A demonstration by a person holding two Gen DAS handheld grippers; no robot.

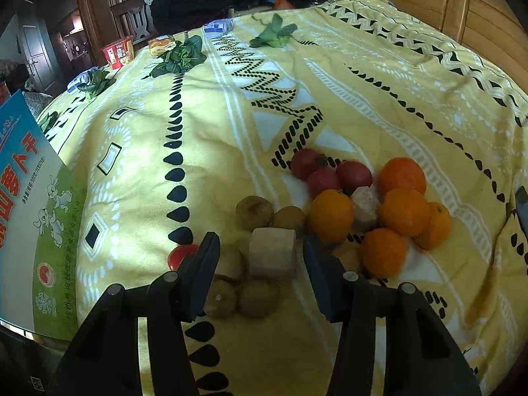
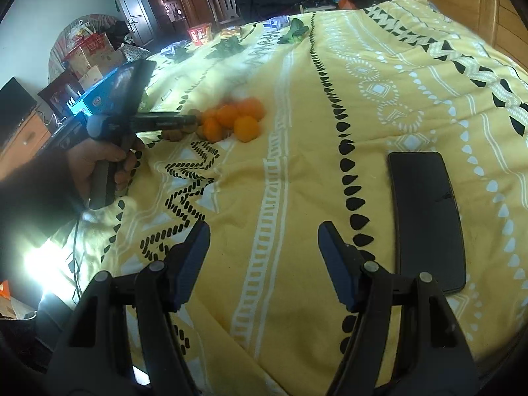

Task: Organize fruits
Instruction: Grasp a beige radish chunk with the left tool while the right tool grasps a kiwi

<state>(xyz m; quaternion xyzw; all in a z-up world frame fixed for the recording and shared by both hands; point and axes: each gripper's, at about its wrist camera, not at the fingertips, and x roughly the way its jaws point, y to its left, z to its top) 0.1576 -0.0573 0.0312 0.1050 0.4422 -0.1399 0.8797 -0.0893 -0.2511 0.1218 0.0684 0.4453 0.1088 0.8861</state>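
A heap of fruit lies on the yellow patterned blanket (image 1: 231,115). It holds several oranges (image 1: 404,211), three red tomatoes (image 1: 353,175) and several brown kiwis (image 1: 254,213). A pale beige cut chunk (image 1: 272,252) and a pinkish chunk (image 1: 364,209) lie among them. My left gripper (image 1: 259,250) is open, angled down over the heap, with the beige chunk and a kiwi between its fingers; the pads stand apart from the chunk. A red tomato (image 1: 178,255) shows behind the left finger. My right gripper (image 2: 264,231) stands open over bare blanket, holding nothing. In the right wrist view, a hand (image 2: 95,165) holds the left gripper (image 2: 193,120) at the oranges (image 2: 237,118).
A black phone (image 2: 425,217) lies right of my right gripper. A blue and green cardboard box (image 1: 33,198) stands at the blanket's left edge. Leafy greens (image 1: 180,56), a red noodle cup (image 1: 118,52) and wrapped bread (image 1: 161,44) sit at the far edge. A wooden headboard (image 1: 462,10) is behind.
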